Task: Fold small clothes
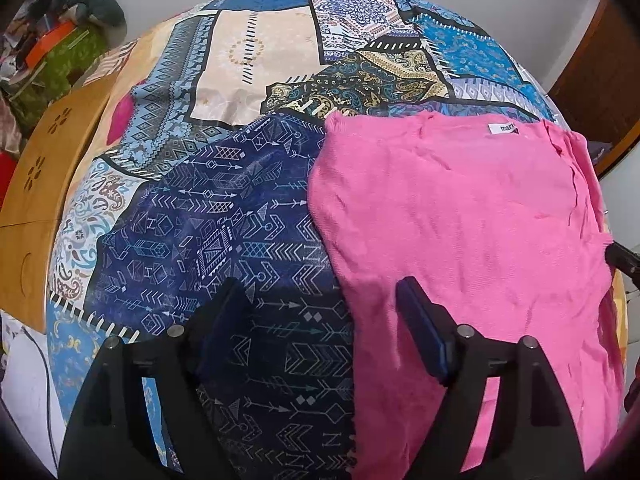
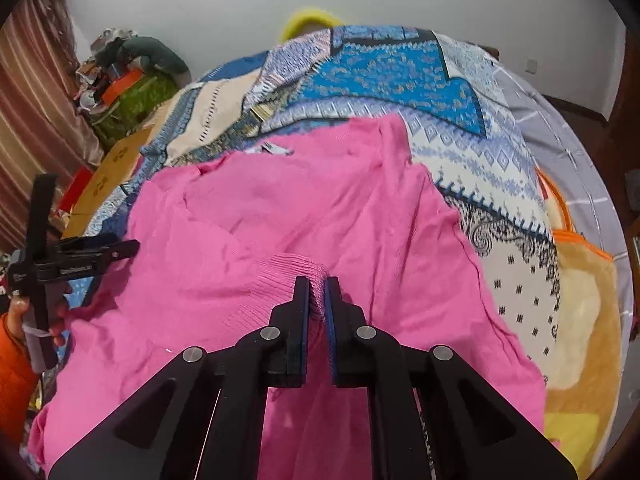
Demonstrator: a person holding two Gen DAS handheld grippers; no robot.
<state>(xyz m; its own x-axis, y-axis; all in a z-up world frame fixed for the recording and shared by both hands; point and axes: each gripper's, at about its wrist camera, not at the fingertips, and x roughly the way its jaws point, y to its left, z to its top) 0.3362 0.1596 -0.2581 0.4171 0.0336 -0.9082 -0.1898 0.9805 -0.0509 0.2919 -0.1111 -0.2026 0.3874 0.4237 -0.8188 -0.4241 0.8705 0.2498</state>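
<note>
Garment position: the pink sweater (image 1: 460, 220) lies spread on the patchwork bedspread (image 1: 224, 184), with its white neck label (image 1: 500, 128) at the far edge and its near part hanging toward the cameras. In the right wrist view the sweater (image 2: 320, 208) fills the centre of the frame, with one sleeve folded across the body and ending in a ribbed cuff (image 2: 296, 272).

Right gripper (image 2: 318, 280): clenched. Both blue-padded fingers (image 2: 302, 312) press on the ribbed cuff, and a narrow fold of pink knit shows between them. The cuff is gathered and raised slightly above the surrounding fabric.

Left gripper (image 1: 320, 292): released. The jaws stand wide apart and hold nothing. One finger (image 1: 424, 332) sits over the left edge of the sweater; the other finger (image 1: 224, 320) sits over the dark blue arrow-print patch of the bedspread. The sweater's edge runs between them. Contact between the fingertips and the cloth cannot be determined.

In the right wrist view the left gripper (image 2: 120, 248) appears at the left margin, just beside the sweater's edge, carried by a hand (image 2: 24, 312) with an orange sleeve (image 2: 12, 380).

Surroundings: a wooden bed board (image 1: 44, 184) borders the bedspread on the left, and a yellow ring (image 2: 310, 20) shows at its far edge
</note>
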